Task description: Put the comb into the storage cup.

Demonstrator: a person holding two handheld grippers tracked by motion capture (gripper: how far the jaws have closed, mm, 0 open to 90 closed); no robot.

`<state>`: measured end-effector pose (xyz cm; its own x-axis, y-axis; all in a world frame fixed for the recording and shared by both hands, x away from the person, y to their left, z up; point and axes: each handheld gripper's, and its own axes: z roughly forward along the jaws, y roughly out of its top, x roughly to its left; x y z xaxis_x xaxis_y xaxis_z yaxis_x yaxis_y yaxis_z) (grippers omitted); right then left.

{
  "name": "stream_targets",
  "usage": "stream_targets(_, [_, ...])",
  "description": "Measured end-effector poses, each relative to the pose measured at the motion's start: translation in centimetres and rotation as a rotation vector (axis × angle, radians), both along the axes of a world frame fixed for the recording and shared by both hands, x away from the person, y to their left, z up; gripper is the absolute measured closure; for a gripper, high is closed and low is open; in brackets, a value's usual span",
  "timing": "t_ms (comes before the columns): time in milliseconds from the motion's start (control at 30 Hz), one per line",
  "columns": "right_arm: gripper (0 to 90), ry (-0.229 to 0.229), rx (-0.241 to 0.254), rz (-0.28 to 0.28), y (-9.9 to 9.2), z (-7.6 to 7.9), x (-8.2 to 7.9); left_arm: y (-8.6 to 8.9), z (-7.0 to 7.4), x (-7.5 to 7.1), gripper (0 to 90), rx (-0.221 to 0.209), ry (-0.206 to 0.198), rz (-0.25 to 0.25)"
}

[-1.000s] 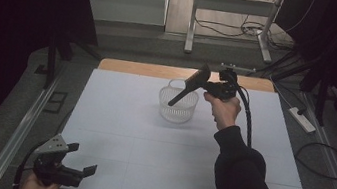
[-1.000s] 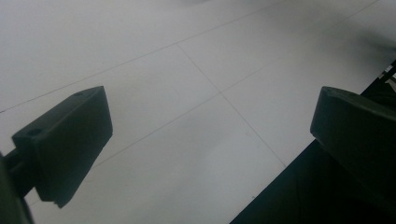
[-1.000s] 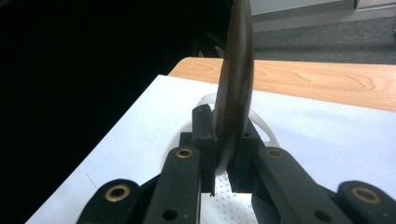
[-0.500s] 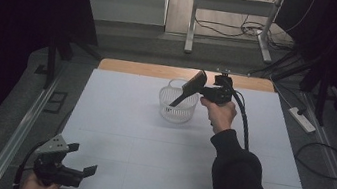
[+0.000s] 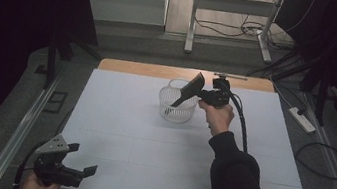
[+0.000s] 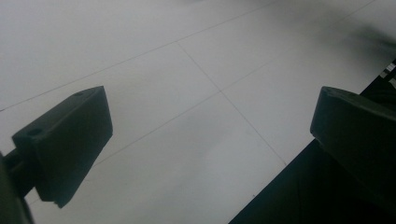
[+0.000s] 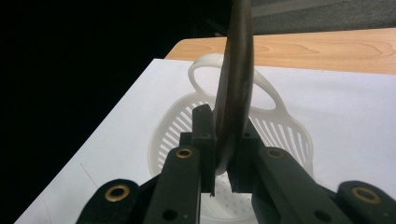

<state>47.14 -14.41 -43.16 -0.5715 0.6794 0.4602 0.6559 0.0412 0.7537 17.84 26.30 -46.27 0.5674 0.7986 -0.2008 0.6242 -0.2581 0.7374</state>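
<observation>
One slip of the right hand-held gripper [image 5: 200, 97], clamped on the dark comb [image 5: 186, 91], could tip the light white basket [image 5: 176, 107].

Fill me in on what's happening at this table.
A person works with two handheld grippers. The right gripper is shut on a dark comb, holding it tilted over a white slotted basket at the far middle of the white table. The left gripper rests open at the near left corner, holding nothing.
</observation>
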Motion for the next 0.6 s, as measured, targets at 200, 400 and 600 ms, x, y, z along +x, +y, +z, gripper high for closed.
stream_targets(200, [83.3, 0.005, 0.007, -0.002, -0.01, -0.31, 0.0, -0.01, 0.0, 0.0, 0.0, 0.001, 0.001, 0.0])
stream_targets(400, [83.2, 0.01, 0.018, -0.005, -0.25, -0.56, 0.04, -0.02, 0.0, 0.01, 0.0, 0.003, 0.002, 0.0])
stream_targets(600, [82.9, 0.016, 0.023, -0.018, -0.46, -0.85, 0.06, -0.03, -0.01, 0.02, 0.0, 0.003, 0.003, 0.001])
